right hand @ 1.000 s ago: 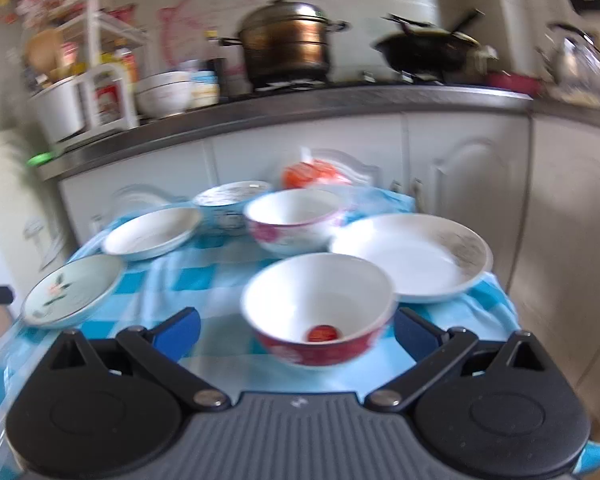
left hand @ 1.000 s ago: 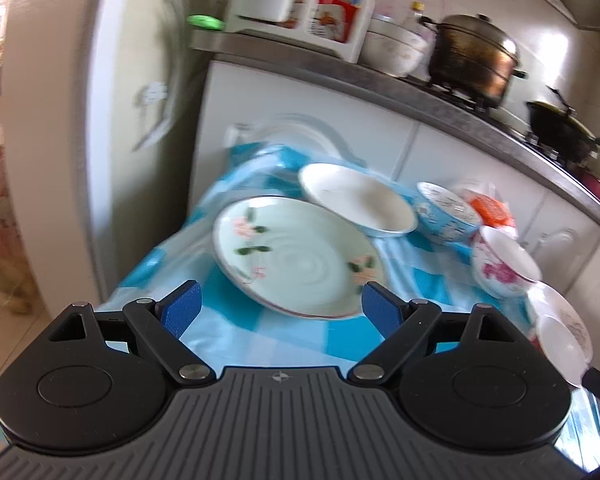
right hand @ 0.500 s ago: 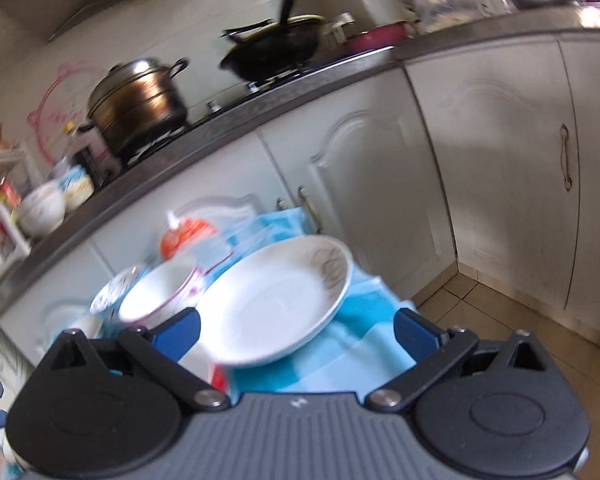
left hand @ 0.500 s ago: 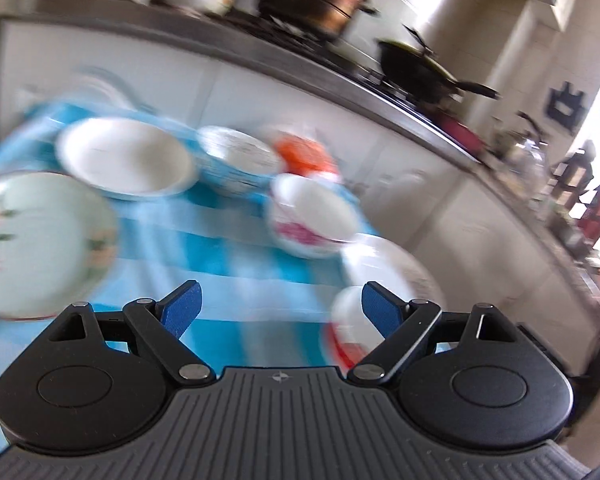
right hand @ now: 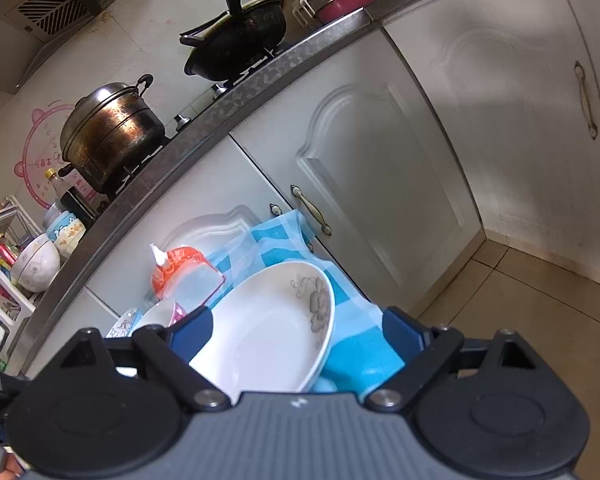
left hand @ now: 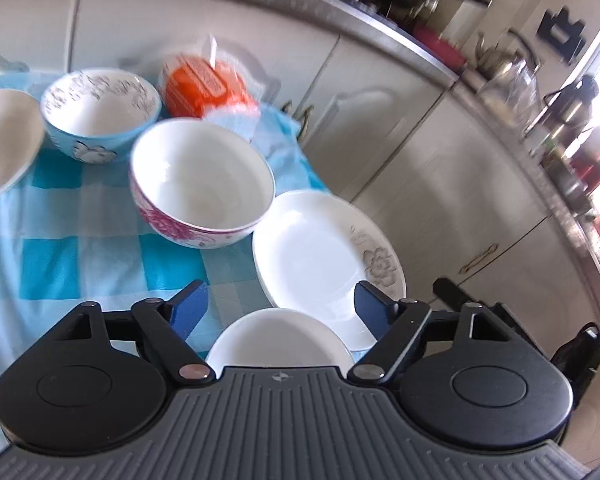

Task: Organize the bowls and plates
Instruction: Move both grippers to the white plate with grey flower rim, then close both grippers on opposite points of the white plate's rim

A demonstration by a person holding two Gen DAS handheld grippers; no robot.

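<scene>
My left gripper hangs over a white bowl at the near edge of the blue checked cloth. Its jaws are closing with the bowl's rim between them, and the pads stand clear of it. Just beyond lies a white plate with a grey flower, then a pink-flowered bowl and a blue bowl. My right gripper straddles the same flowered plate. Its jaws are closing too, and the right pad stands apart from the rim.
An orange refill pouch lies behind the bowls, and another white plate sits at the far left. White cabinet doors and the counter with a pot and a wok stand behind. Tiled floor lies to the right.
The left gripper swung right, from the green flowered plate to the near white bowl. The right gripper rolled and shifted from that bowl to the flowered plate. Both jaws have narrowed slightly.
</scene>
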